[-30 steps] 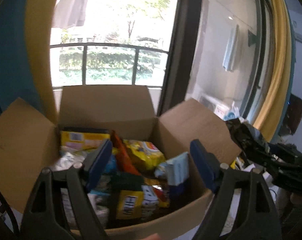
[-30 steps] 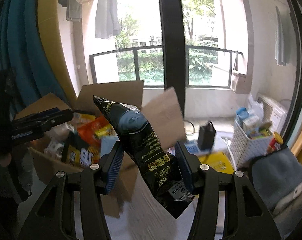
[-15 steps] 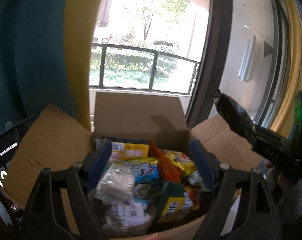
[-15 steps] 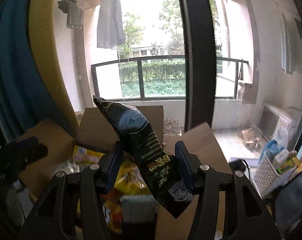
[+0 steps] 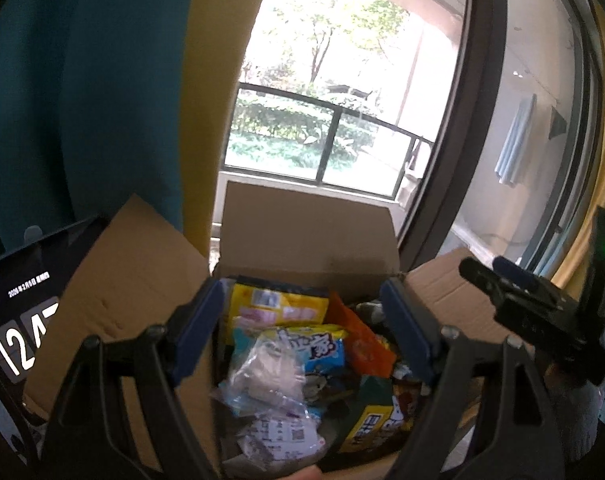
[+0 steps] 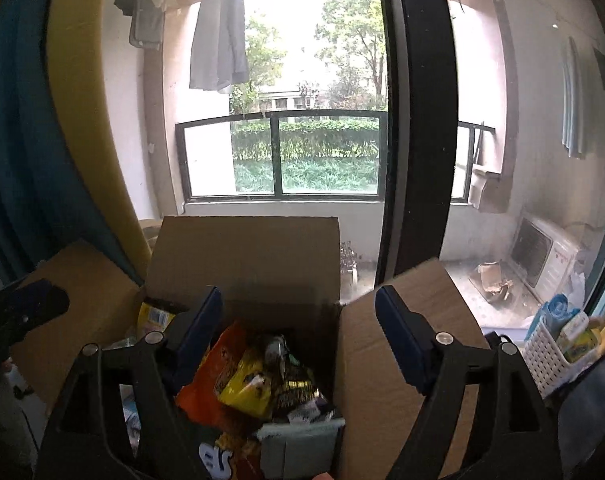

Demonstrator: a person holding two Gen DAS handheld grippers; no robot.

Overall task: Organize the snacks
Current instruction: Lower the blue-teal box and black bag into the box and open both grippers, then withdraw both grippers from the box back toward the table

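Note:
An open cardboard box (image 5: 306, 228) holds several snack packs: a yellow packet (image 5: 278, 304), an orange bag (image 5: 362, 344), a blue-and-white packet (image 5: 314, 348) and a clear bag (image 5: 262, 372). My left gripper (image 5: 300, 290) hangs open over the box with nothing between its fingers. In the right wrist view my right gripper (image 6: 298, 294) is over the same box (image 6: 246, 256); its jaws are opening and nothing is between them. A black snack bag (image 6: 290, 376) lies below them on an orange bag (image 6: 206, 380) and a yellow bag (image 6: 246, 388). The right gripper's fingers (image 5: 522, 300) reach in from the right.
A dark screen (image 5: 14, 320) showing a clock stands left of the box. A white basket (image 6: 550, 352) with small items sits at the right. Teal and yellow curtains (image 6: 42, 140) hang at the left, and a black window post (image 6: 418, 120) rises behind the box.
The right gripper's jaws have spread and the black bag has left them and dropped into the box. Both grippers have shifted sideways over the box.

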